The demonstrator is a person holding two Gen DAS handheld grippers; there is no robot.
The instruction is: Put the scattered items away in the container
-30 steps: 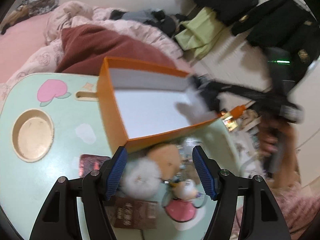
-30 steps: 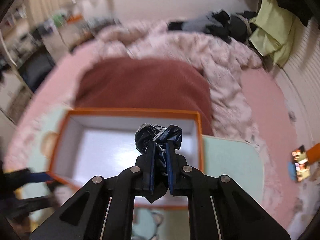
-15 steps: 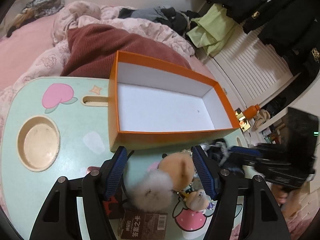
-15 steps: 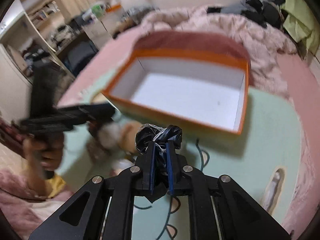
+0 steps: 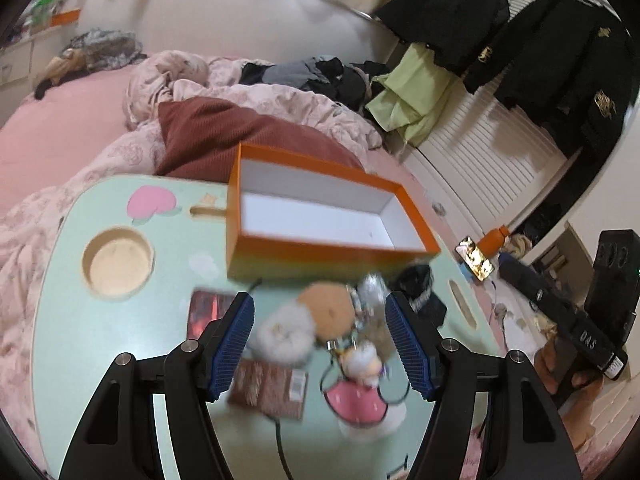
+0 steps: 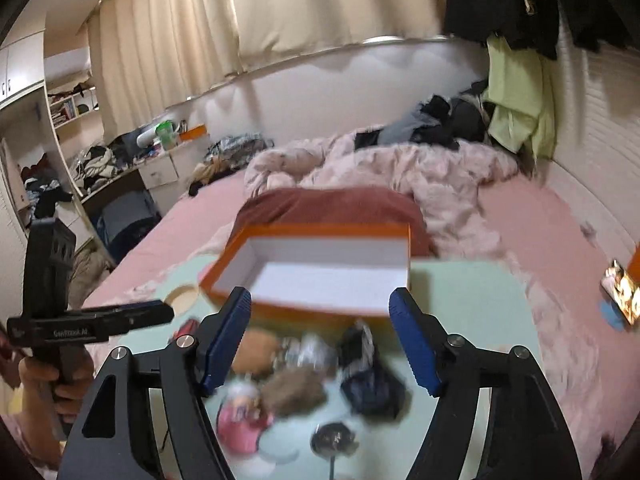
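Left hand-held gripper [image 5: 320, 344]: fingers apart over toys [image 5: 320, 320]
Right hand-held gripper [image 6: 320, 338]: fingers apart, holding nothing
Box [image 5: 320, 216]: orange, on worktop [image 5: 80, 320]

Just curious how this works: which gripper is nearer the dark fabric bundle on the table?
Right. The dark fabric bundle lies between the right gripper's open fingers, just ahead. The left gripper frames the plush toys; the bundle sits outside its right fingertip.
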